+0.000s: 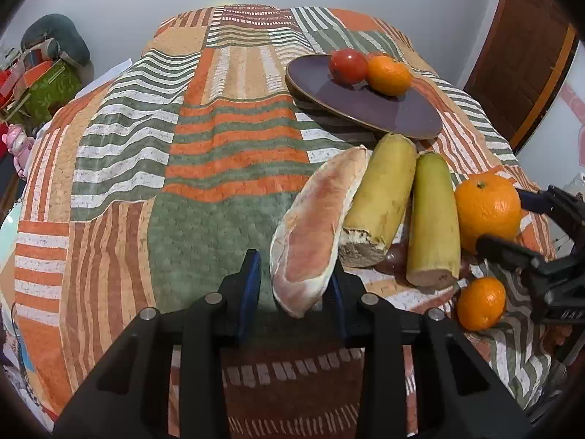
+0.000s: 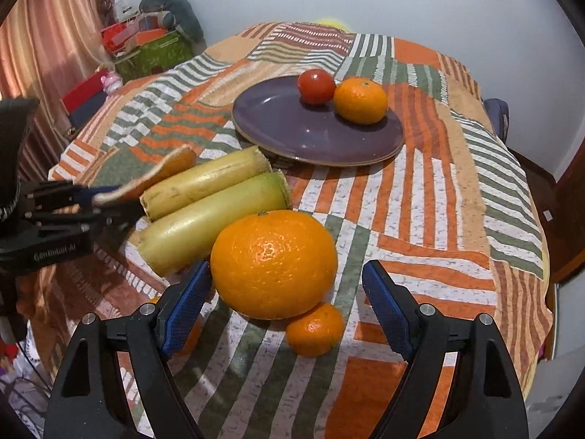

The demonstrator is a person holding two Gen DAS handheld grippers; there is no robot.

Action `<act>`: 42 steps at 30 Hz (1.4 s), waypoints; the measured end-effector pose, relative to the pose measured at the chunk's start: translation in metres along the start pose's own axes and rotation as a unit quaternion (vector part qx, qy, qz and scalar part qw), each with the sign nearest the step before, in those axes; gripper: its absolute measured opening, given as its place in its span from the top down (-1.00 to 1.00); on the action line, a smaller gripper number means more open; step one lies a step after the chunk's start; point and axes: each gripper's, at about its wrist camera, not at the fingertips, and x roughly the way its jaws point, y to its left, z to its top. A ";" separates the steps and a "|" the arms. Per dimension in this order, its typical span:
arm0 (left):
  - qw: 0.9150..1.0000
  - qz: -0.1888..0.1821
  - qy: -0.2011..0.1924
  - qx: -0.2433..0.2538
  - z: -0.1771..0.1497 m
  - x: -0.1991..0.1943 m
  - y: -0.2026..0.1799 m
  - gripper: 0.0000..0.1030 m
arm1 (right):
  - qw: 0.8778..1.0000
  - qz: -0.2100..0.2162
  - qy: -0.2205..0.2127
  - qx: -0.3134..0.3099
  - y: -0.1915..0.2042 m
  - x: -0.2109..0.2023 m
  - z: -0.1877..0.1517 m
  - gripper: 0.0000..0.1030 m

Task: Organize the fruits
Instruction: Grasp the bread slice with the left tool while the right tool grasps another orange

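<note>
The left gripper (image 1: 296, 285) straddles a pomelo wedge (image 1: 314, 230), jaws narrow; squeeze gently. The right gripper (image 2: 285, 311), wide apart, flanks the large orange (image 2: 274, 263); close centred. The purple plate (image 2: 292, 135) lies beyond.

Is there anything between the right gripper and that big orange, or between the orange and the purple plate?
Nothing visible blocks either. The right gripper is open with the big orange between its fingers. Beyond it, bare bedspread leads to the purple plate, whose near half is free; the two sugarcane pieces lie to the left.
</note>
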 end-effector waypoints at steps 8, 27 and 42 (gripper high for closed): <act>1.000 -0.007 -0.013 0.003 0.002 0.002 0.003 0.43 | 1.000 0.026 0.000 0.009 0.000 0.004 0.000 -0.31; 0.997 -0.002 -0.079 0.007 0.000 -0.049 -0.002 0.62 | 0.999 0.027 -0.012 0.020 -0.006 -0.007 0.001 -0.29; 0.998 -0.027 -0.060 -0.009 0.013 -0.027 0.006 0.48 | 0.999 0.024 -0.015 0.026 -0.013 -0.008 0.003 -0.29</act>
